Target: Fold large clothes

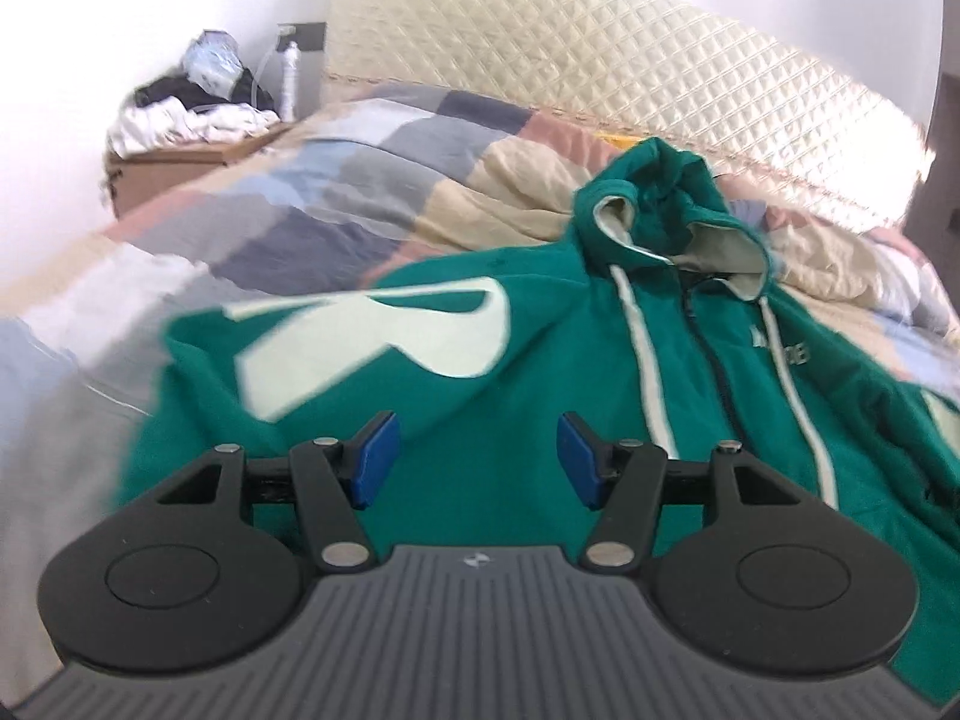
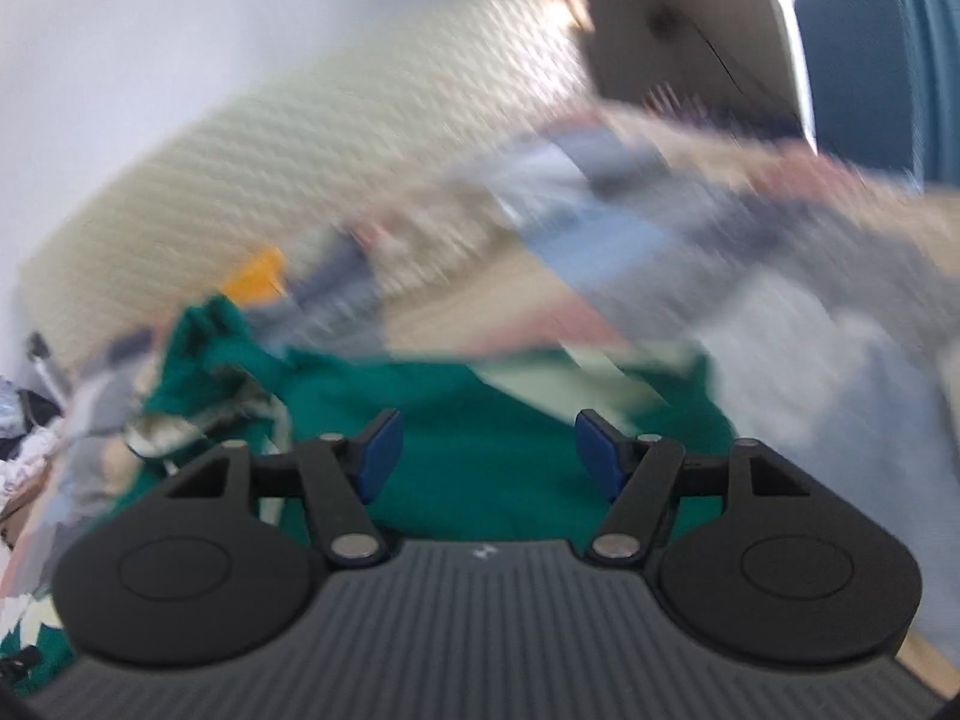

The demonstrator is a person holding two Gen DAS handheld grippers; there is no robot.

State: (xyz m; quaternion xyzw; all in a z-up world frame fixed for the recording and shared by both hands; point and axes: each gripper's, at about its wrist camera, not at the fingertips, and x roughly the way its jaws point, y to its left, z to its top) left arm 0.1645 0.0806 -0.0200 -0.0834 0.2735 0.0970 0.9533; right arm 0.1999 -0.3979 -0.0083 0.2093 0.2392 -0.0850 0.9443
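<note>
A green hoodie (image 1: 540, 372) lies spread on the bed (image 1: 252, 228), zip side up. The left gripper (image 1: 474, 459) is held above it, jaws apart and empty; the right gripper (image 2: 486, 456) likewise, though blurred. A sleeve edge is best pinched cleanly before folding inward.

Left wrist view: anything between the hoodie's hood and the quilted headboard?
Only the patchwork duvet, rumpled, fills the stretch from the green hoodie hood up to the cream headboard. A small yellow patch shows near the hood; what it is cannot be told.
</note>
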